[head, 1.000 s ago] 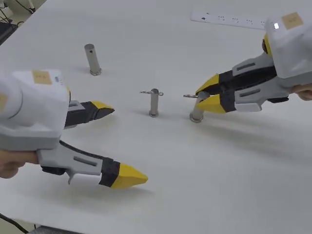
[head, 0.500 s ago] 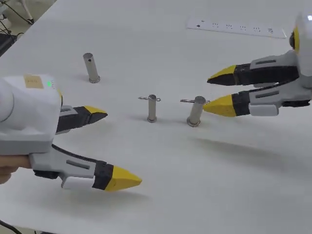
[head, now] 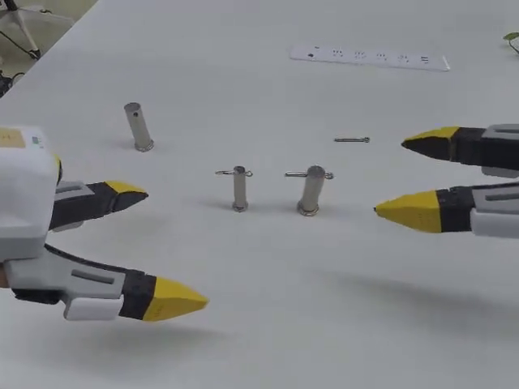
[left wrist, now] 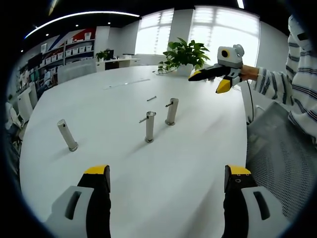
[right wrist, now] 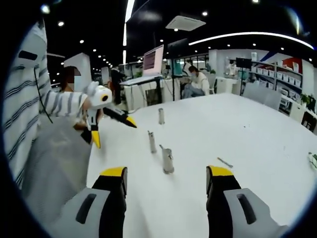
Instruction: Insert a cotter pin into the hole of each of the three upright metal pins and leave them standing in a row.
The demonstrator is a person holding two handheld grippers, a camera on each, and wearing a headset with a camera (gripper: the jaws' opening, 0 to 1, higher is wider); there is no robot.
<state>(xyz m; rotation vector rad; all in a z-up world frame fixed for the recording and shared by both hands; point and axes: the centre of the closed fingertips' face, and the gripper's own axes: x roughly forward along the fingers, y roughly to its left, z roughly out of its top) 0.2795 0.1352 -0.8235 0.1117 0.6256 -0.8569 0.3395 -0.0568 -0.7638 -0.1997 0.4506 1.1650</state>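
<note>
- I read the left gripper (head: 176,247): fingers wide apart, holding nothing.
- Right gripper (head: 389,177): fingers wide, empty.
- Middle metal pin (head: 239,190) and right metal pin (head: 310,193), shiny cylinders, carry inserted cotter pins (head: 223,173) (head: 293,174); left metal pin (head: 138,126) stands well apart.
- Loose cotter pin (head: 352,140) lies on the white worktop (head: 268,316).

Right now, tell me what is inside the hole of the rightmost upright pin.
A cotter pin runs through the hole near the top of the rightmost upright pin and sticks out sideways. The stretch of it inside the metal is hidden.
</note>
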